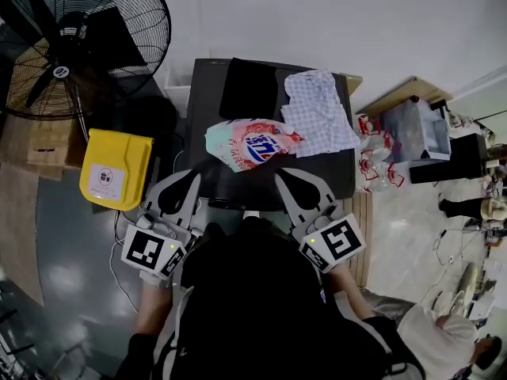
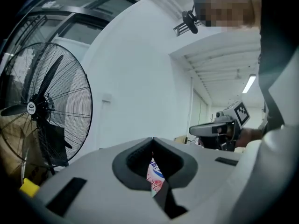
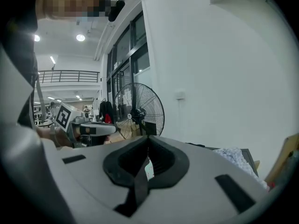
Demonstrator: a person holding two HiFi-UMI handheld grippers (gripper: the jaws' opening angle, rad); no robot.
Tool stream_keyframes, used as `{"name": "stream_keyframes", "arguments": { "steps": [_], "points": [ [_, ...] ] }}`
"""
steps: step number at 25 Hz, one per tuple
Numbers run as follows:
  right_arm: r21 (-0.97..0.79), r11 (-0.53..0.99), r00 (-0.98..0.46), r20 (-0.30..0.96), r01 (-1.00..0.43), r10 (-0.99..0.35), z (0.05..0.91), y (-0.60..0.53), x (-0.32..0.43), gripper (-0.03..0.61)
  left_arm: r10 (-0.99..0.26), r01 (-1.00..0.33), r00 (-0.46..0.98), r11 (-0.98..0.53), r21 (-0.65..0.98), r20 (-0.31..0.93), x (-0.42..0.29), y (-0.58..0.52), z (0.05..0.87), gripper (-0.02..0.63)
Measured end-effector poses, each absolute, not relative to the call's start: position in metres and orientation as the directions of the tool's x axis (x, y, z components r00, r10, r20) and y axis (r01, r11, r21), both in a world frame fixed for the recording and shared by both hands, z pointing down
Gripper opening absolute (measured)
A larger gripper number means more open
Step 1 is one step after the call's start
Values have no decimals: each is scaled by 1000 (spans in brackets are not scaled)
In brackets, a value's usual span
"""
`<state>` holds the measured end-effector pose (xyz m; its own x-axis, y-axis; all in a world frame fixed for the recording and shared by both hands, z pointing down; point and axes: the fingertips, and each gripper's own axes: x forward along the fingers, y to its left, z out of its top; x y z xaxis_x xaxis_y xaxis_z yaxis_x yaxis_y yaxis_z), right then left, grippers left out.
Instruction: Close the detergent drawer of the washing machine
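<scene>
Dark washer top, white wall

Washer: was dark grey, near black.
Bag: was white and pink, with a blue logo.
Shirt: was white with blue checks.
Cloth: was black.
Bin: was yellow.
Fan: was black.

Looks like a big open work hall rather than a home. Upper left of the head view: an industrial pedestal fan. Centre: a dark washing machine with laundry on top. Right: a cluttered worktable. Upper left of the right gripper view: mezzanine railing, tall windows, ceiling lights.
</scene>
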<state>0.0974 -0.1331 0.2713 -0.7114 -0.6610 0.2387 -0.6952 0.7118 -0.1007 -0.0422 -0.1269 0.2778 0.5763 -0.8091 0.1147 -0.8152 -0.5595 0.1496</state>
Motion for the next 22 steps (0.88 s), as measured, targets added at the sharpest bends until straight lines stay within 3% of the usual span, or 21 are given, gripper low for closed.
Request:
{"name": "stream_keyframes", "arguments": {
  "steps": [22],
  "points": [
    [-136,688,-693,288,-713,-661,293,-121,77,15,-786,-796,600,-569,206,149,-61,-112,297,11]
  ]
}}
